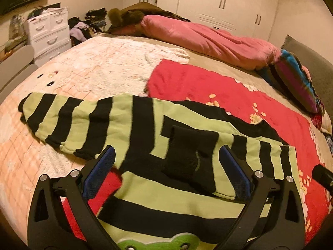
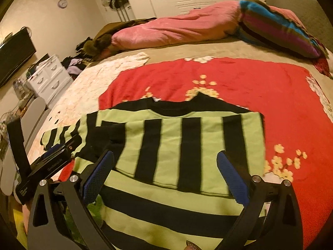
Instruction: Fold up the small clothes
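My left gripper [image 1: 166, 166] stood spread wide with nothing between its pads, and my right gripper [image 2: 166, 168] stood equally spread and empty; both hovered above the striped sweater [image 1: 133, 125]. The sweater lay flat on the bed [image 1: 93, 77], partly over a red blanket [image 2: 249, 87], with 1 sleeve folded across the chest so its black cuff [image 1: 191, 148] rested on the body, and 1 sleeve [image 1: 58, 116] stretched out flat to the side. Risk 1, in my judgement: the folded sleeve could slide off the body if a pad snagged the cuff during the next approach. Risk 2: a pinch taken too deep could gather the red blanket with the sweater, dragging both. Risk 3: the 2 grippers, near each other, could collide over the garment. Count: 1 sweater, 2 sleeves, 2 grippers, 1 red blanket, 1 pink duvet [image 1: 208, 37], 1 striped pillow [image 2: 276, 27].
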A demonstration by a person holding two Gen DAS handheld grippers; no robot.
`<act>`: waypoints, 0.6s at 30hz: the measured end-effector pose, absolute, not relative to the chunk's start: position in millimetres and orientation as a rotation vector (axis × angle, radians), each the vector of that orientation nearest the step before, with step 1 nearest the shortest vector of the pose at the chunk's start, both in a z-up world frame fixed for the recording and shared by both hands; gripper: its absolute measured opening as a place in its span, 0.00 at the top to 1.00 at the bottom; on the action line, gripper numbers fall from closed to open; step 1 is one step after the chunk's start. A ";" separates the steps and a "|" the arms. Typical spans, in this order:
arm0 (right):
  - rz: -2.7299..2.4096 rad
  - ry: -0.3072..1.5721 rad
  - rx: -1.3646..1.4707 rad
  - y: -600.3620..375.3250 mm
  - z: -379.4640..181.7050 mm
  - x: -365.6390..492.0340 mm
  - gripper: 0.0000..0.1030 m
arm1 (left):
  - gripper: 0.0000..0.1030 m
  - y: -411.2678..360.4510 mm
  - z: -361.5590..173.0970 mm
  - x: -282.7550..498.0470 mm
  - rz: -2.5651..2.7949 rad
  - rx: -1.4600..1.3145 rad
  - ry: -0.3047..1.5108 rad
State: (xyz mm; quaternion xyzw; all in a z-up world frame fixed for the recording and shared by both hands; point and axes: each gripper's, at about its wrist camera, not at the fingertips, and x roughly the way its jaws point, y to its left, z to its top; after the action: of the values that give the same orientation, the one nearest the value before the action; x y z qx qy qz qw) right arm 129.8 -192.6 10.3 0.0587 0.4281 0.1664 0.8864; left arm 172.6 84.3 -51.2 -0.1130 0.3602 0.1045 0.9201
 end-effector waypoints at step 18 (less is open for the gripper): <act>0.517 0.883 -0.012 -84.8 10.7 134.9 0.04 | 0.09 191.1 -66.1 151.3 0.468 -0.420 0.716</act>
State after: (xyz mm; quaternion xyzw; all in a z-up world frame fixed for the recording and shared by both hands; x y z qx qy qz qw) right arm 134.9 -84.8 10.7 -0.0056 0.4227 0.2472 0.8719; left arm 151.3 191.1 -66.1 -0.2023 0.3444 0.2252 0.8887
